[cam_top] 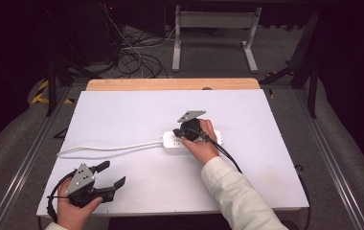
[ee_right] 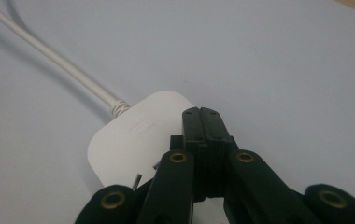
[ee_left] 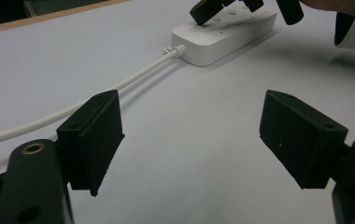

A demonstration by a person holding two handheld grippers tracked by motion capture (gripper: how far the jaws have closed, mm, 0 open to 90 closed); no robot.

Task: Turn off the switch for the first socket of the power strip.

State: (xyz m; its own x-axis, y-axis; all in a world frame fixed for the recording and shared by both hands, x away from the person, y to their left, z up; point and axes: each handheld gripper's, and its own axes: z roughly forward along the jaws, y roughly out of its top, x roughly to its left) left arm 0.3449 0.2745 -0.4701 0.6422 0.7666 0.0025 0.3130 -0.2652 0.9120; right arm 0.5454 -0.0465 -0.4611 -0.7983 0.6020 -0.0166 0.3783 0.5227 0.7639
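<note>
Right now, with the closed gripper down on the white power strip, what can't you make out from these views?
- Contact between the right gripper tips and the white plastic power strip: hidden by the gripper's own closed jaws in the right gripper view.
- Strip's far end: covered by the right hand in the high view.
- White cable's plug end: cut off by the left gripper view's left edge.
- Embossed lettering on the strip: too blurred.

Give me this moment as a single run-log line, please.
right gripper: jaws shut, tips over the power strip | left gripper: jaws open, empty, apart from the strip | white cord: lying on table
</note>
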